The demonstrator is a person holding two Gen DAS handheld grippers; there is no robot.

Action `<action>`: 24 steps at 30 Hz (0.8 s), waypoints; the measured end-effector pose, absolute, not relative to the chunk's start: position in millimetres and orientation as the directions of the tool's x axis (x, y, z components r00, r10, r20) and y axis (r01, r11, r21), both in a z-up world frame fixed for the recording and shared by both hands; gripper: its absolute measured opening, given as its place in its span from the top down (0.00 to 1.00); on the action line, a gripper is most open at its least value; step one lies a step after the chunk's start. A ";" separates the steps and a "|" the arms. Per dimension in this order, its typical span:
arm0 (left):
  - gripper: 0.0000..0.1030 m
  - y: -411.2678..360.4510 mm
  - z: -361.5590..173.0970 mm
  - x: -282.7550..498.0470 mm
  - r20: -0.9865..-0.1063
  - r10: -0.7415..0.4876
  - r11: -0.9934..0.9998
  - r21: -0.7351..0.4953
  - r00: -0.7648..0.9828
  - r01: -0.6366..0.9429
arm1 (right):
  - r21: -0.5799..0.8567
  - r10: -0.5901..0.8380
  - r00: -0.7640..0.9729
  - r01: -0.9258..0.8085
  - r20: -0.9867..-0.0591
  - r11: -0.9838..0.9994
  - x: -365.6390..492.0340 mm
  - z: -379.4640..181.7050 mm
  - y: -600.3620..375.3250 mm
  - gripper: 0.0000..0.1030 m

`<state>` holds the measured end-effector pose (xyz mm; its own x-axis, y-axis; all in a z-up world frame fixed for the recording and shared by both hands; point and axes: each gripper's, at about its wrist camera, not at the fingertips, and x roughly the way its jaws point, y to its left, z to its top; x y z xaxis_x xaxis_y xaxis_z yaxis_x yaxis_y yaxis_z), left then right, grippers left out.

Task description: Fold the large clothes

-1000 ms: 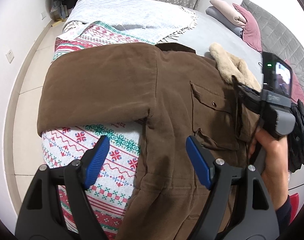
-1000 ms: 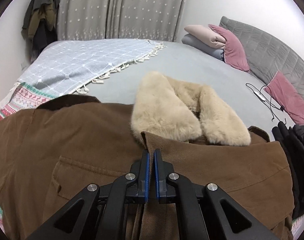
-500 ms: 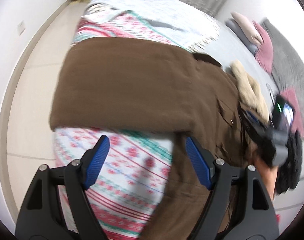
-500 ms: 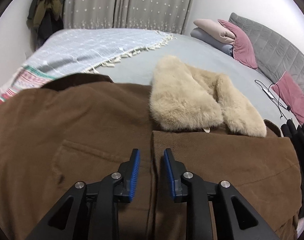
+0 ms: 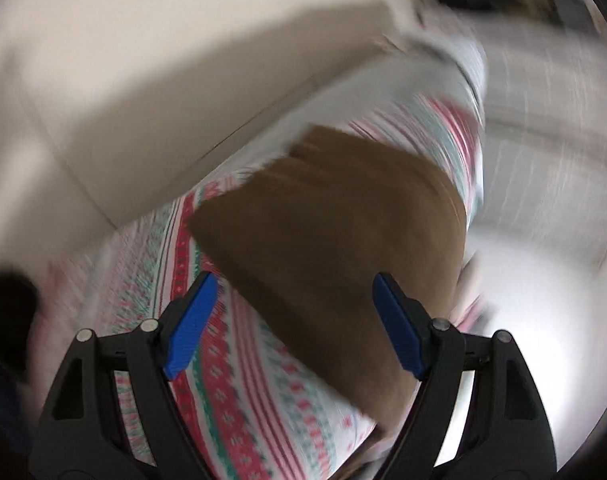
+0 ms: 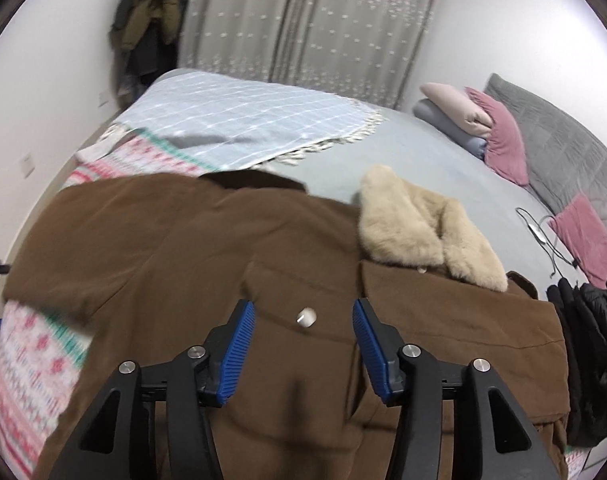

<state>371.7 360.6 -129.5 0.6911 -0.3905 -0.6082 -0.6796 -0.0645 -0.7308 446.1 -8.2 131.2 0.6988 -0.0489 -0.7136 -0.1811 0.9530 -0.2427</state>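
The wide bed under a plain grey sheet [image 6: 403, 160] serves as the folding surface. Across its near edge lies a knitted-pattern blanket in white, red and green [image 5: 231, 380], and a pale blue checked throw with a fringe [image 6: 239, 120] lies at about eleven o'clock in the right wrist view. The task's garment, a large brown corduroy coat with a cream fur collar [image 6: 223, 240], is spread flat on top, the collar at two o'clock; its sleeve [image 5: 335, 232] lies out sideways over the patterned blanket, probably waiting to be folded in. A heap of black padded clothing [image 6: 591, 344] sits at three o'clock, beside the coat's right edge.

The right gripper [image 6: 303, 344] has just been opening; its blue pads stand apart above the coat front, with only a pale button showing between them and nothing clamped. The left gripper [image 5: 293, 324] is spread wide and empty over the sleeve, in a blurred view.

No brand, label or writing is legible.
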 end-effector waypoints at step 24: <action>0.90 376.7 -157.1 371.4 -0.369 -0.221 -0.320 -0.847 0.903 -0.425 | -0.178 0.032 0.634 -0.265 -0.773 0.948 346.1 146.7 -85.6 0.45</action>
<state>371.4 376.7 -157.1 0.9027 -0.2212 -0.3692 -0.4247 -0.3198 -0.8469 346.1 -85.6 146.7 0.6339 0.0322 -0.7727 -0.2648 0.9478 -0.1778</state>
